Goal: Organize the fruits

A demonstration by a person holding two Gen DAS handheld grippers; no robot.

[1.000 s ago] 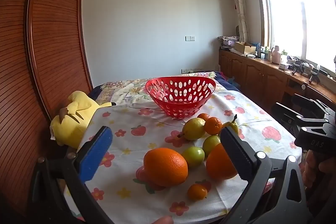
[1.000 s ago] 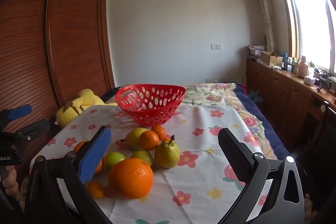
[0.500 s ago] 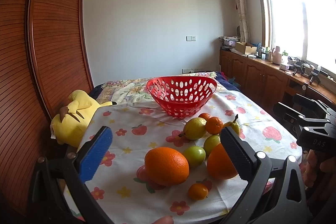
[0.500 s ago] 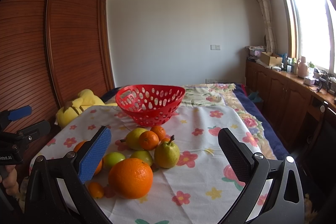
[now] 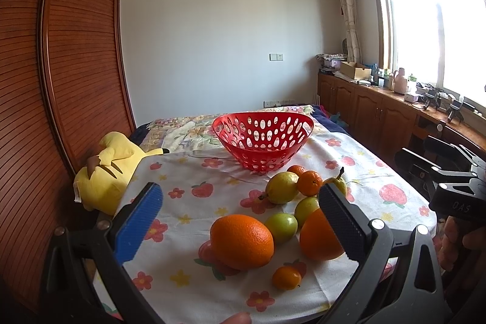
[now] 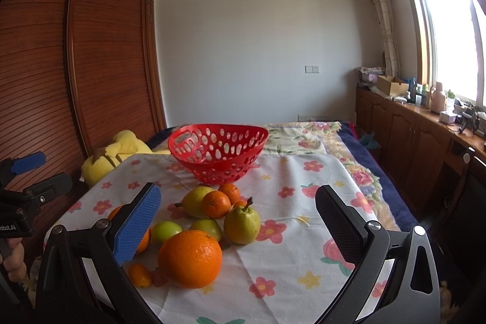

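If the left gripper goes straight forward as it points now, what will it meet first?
Probably the large orange: it lies nearest between the open fingers of the left gripper. Depth is unclear; the gripper may pass above it.

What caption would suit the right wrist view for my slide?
Open right gripper facing fruit piled on a flowered cloth before an empty red basket.
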